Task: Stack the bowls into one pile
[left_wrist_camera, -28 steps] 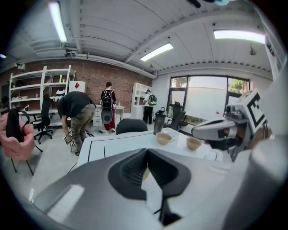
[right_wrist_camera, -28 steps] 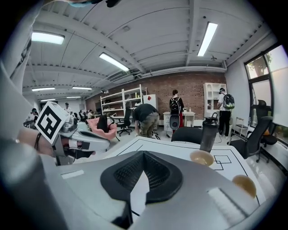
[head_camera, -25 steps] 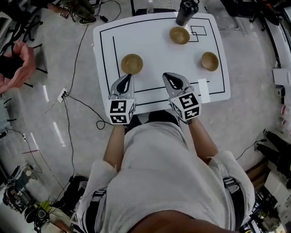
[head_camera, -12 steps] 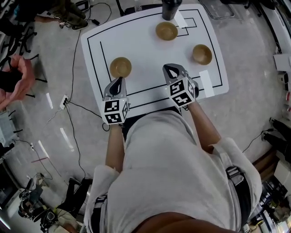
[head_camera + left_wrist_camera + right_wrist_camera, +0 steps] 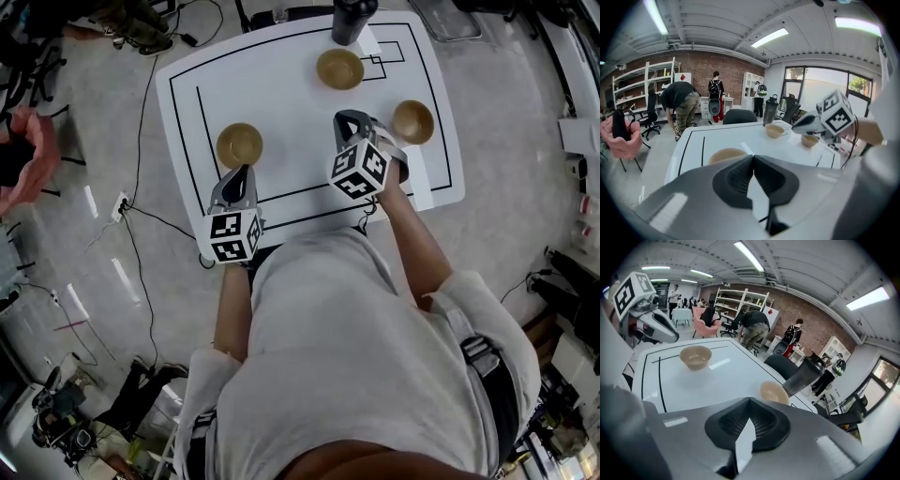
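Observation:
Three tan bowls stand apart on the white table point(image 5: 281, 94): a left one point(image 5: 239, 143), a far one point(image 5: 339, 68) and a right one point(image 5: 412, 121). My left gripper point(image 5: 242, 174) is shut and empty, its tips just short of the left bowl point(image 5: 725, 153). My right gripper point(image 5: 346, 119) is shut and empty, hanging over the table between the far bowl point(image 5: 774, 392) and the right bowl, nearer the right one. The left gripper view shows the right gripper point(image 5: 808, 123) above the right bowl point(image 5: 809, 139). The right gripper view shows the left bowl point(image 5: 695, 356) and the left gripper point(image 5: 656, 327).
A black bottle point(image 5: 352, 19) stands at the table's far edge behind the far bowl. Black lines mark a rectangle on the table. Cables lie on the floor at the left. People, shelves and a pink chair point(image 5: 621, 140) fill the room behind.
The right gripper has moved forward and to the right over the table, towards the right bowl, rolling as it went. The left gripper has sunk a little near the left bowl.

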A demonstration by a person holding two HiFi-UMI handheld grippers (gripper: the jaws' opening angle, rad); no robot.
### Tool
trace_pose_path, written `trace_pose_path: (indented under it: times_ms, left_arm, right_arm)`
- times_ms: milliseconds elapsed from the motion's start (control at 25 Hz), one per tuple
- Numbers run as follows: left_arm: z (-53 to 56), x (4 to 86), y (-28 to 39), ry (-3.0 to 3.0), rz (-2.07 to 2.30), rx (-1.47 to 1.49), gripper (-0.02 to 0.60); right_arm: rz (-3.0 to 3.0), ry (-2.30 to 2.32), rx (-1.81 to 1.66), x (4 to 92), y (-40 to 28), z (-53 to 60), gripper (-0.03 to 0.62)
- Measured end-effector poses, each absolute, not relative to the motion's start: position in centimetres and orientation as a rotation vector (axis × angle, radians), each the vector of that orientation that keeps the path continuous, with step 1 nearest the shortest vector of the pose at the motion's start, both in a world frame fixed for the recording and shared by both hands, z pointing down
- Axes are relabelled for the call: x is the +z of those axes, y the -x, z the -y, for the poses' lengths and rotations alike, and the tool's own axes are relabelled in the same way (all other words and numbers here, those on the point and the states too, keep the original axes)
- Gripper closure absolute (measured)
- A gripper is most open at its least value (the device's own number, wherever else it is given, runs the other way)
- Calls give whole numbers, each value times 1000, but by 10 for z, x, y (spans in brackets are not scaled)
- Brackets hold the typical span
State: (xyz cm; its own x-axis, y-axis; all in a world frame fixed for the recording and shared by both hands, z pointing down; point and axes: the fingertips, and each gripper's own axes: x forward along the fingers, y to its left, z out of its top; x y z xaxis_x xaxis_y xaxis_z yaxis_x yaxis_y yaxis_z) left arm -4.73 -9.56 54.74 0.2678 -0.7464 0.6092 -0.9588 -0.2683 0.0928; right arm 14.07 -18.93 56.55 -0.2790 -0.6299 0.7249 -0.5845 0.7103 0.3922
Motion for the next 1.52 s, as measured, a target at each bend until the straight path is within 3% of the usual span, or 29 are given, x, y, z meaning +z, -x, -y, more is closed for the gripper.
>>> trace_pose_path:
  times_ms: [600, 720, 1320, 1520]
  left_arm:
    - [95, 562, 72, -1991, 1555, 607, 580]
    - [95, 564, 70, -1986, 1546, 602, 580]
    - [97, 567, 58, -2002, 1517, 618, 580]
    - [95, 566, 60, -1997, 1516, 619, 580]
  right_arm:
    - [1737, -905, -237, 603, -146, 250, 592]
    - [1706, -888, -260, 611, -148, 256, 551]
    - [1596, -735, -396, 636, -142, 269, 517]
    - [1578, -727, -405, 639, -143, 270, 569]
